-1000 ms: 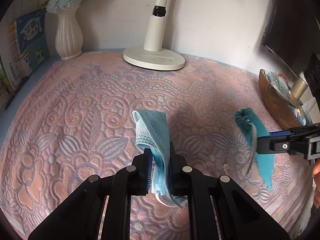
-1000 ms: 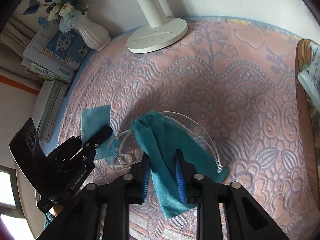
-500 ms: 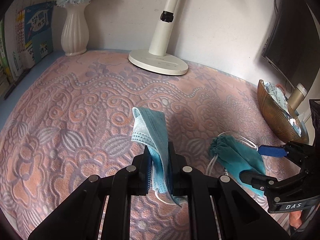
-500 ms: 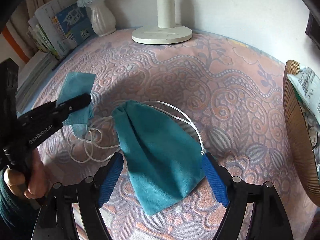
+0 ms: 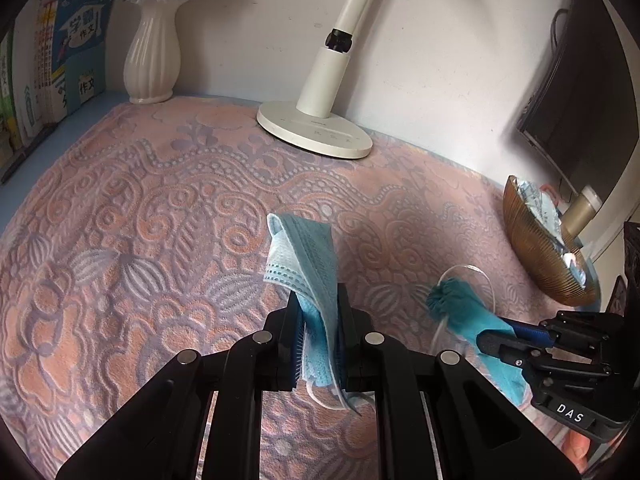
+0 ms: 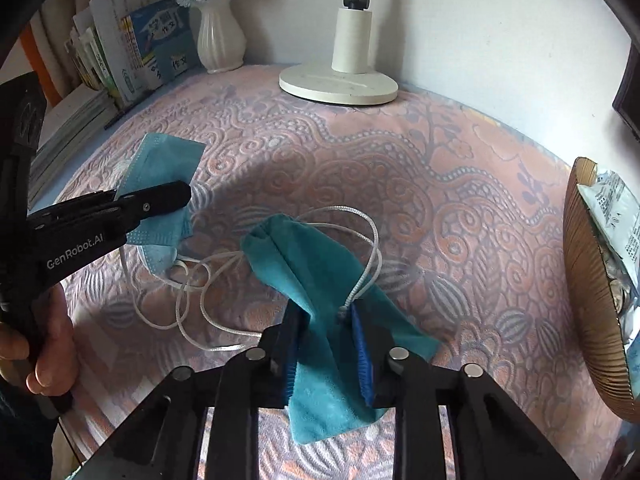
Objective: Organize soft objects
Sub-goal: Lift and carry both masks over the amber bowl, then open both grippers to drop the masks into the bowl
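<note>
A light blue face mask (image 5: 308, 256) stands pinched upright in my left gripper (image 5: 318, 320), which is shut on its lower part; its ear loops trail onto the cloth. The right wrist view shows that same left gripper (image 6: 176, 196) and mask (image 6: 164, 160) at the left. A teal drawstring pouch (image 6: 304, 264) lies on the patterned cloth with its white cord (image 6: 200, 280) looped out to the left. My right gripper (image 6: 326, 320) is closing on the pouch's middle, and the fabric bunches between the blue pads. From the left wrist, the pouch (image 5: 460, 304) and right gripper (image 5: 496, 334) appear at the right.
A pink patterned cloth (image 5: 160, 240) covers the table. At the back stand a white lamp base (image 5: 316, 132), a white vase (image 5: 150, 60) and books (image 6: 120, 60). A ribbed golden bowl (image 6: 592, 280) holding packets sits at the right edge, below a dark monitor (image 5: 576, 92).
The right gripper's jaws, spread wide around the pouch half a second ago, have closed on its middle. The left gripper keeps its hold on the mask and has rolled slightly.
</note>
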Motion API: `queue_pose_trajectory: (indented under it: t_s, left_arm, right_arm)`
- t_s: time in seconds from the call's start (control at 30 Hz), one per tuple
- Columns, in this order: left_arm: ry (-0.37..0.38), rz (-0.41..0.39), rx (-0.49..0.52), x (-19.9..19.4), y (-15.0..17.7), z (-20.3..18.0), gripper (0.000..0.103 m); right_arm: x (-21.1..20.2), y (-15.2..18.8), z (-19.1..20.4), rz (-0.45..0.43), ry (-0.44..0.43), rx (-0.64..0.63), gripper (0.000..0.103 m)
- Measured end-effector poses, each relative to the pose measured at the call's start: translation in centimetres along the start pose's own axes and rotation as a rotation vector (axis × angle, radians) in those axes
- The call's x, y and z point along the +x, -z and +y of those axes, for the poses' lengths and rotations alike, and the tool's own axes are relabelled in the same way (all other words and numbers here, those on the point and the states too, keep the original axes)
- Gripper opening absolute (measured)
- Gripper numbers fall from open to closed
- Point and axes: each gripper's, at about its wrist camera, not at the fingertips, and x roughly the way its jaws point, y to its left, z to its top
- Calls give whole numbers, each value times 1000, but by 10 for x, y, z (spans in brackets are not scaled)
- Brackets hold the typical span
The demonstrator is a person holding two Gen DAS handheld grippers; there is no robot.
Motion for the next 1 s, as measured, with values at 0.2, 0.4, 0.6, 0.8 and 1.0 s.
queue_pose_trajectory:
  t_s: [0.2,0.4,0.6,0.8,1.0]
  left_arm:
    - [95,-96,43,-58,-29,-29,10]
    - [163,-181,152,-93,-71,-99,10]
    - [276,-179,266,-69,-109,-200,10]
    - [345,-99,320,1,-124,-286,10]
    - [330,-49,365,45,-114,-319,73]
  right_arm:
    - [-76,-3,-37,-157,-7,122,13]
    - [-169,4,-89,-361,53,237,13]
    - [-223,4,-160,-445,232,386,13]
    - [-213,-5,-237,-397,295,536,13]
    - [-169,-3,-278,-273,281,610,48]
